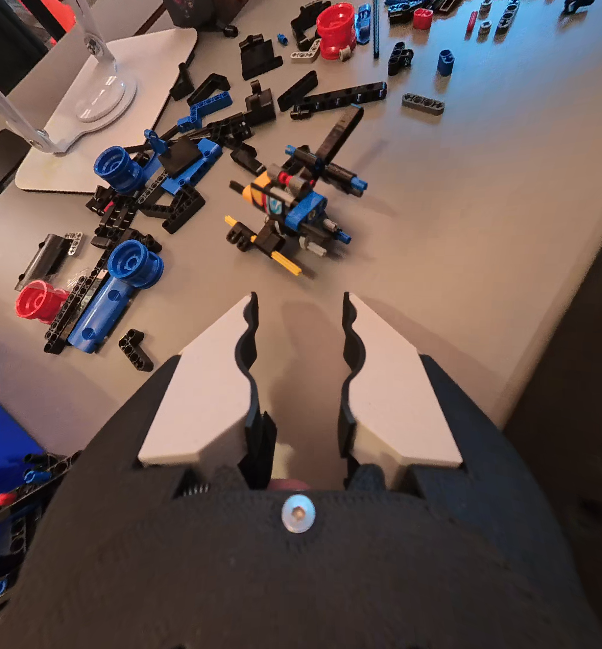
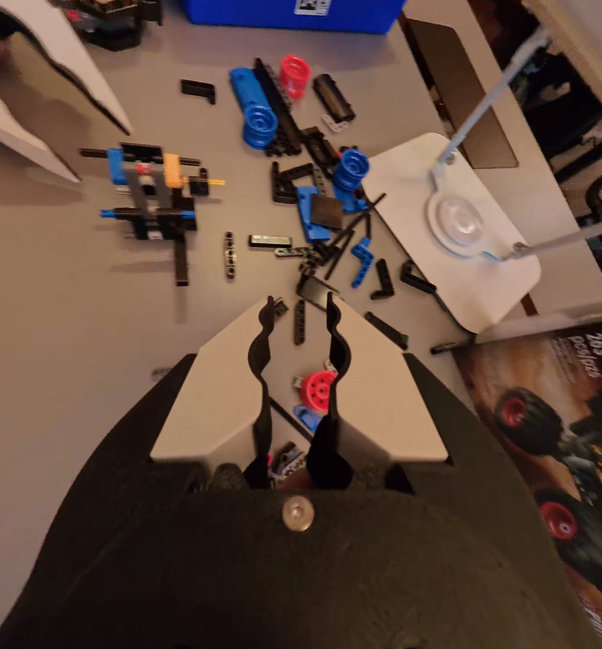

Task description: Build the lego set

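A half-built lego assembly of black, blue, orange and grey parts with a yellow axle lies on the grey table, just ahead of my left gripper, which is open and empty above bare table. The assembly also shows in the right wrist view, far left of my right gripper. The right gripper is open and empty, hovering over a black beam and a red wheel hub. The left gripper's fingers show at upper left in the right wrist view.
Loose pieces lie scattered: blue wheel hubs, a red hub, black beams and a blue panel. A white stand base sits at the left. A blue box and the set's picture box border the work area. My right fingertips sit around 20 centimeters from my left ones. From the right gripper's tips to the red wheel hub is close to 8 centimeters. It is also in sight in the left wrist view.
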Motion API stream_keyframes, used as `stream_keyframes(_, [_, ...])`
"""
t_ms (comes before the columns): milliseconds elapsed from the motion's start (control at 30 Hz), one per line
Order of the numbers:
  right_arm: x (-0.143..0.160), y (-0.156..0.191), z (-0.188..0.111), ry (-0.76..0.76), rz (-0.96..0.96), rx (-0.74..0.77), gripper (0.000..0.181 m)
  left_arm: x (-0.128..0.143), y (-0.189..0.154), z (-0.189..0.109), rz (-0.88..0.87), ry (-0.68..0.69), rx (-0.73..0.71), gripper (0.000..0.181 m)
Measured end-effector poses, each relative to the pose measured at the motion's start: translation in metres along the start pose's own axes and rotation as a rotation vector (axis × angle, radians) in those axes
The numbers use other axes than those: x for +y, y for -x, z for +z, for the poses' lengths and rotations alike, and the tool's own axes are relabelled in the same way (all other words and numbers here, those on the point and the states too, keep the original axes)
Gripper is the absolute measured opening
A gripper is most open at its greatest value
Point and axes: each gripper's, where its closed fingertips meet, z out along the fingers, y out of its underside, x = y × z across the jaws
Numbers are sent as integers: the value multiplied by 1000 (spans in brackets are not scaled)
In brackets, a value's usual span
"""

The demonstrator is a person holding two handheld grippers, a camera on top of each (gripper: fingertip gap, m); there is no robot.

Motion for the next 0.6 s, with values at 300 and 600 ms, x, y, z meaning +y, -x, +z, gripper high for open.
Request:
stream_keyframes(300, [0, -35, 37, 115, -42, 17, 28, 5, 3, 2, 8, 25, -21, 45])
stream_keyframes(600, [-33, -37, 70, 98, -85, -59, 31, 6, 4, 4, 18, 39, -24, 45])
